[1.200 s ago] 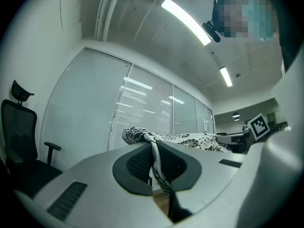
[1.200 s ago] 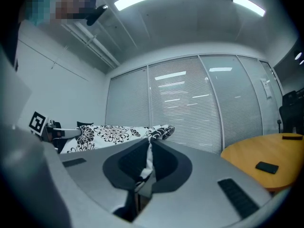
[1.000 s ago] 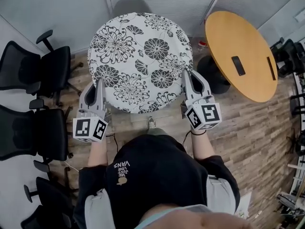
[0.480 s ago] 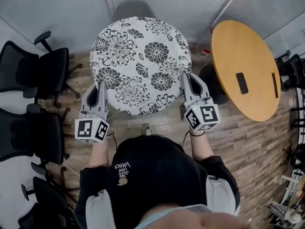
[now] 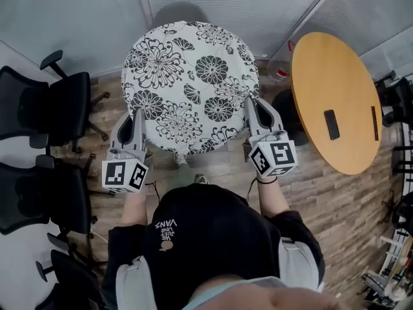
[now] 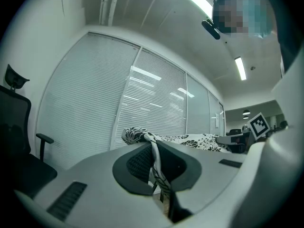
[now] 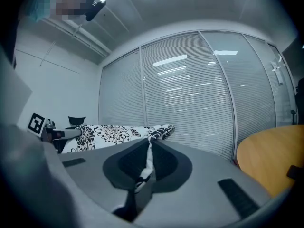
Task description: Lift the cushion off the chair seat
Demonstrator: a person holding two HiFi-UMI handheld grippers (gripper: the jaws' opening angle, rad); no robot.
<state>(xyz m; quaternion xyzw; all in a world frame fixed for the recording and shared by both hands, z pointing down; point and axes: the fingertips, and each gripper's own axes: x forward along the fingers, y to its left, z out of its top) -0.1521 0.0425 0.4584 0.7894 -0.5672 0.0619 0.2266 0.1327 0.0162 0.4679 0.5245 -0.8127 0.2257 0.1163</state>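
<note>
A round cushion (image 5: 190,82) with a black-and-white flower print hangs in front of the person, held by its two near edges. My left gripper (image 5: 137,118) is shut on its left rim, and in the left gripper view a fold of the fabric (image 6: 154,158) is pinched between the jaws. My right gripper (image 5: 251,105) is shut on the right rim, with the printed cloth (image 7: 146,160) squeezed between its pads. Behind the cushion the grey top of a chair back (image 5: 175,10) shows; the seat is hidden under the cushion.
Black office chairs (image 5: 55,102) stand along the left. A round wooden table (image 5: 335,102) with a dark flat object (image 5: 332,124) on it is at the right. Walls of glass with blinds (image 6: 142,103) close the far side. The floor is wood plank.
Both grippers keep their hold on the cushion's rims. The head view has swung slightly, so the table sits further right in the picture; the cushion itself has hardly moved.
</note>
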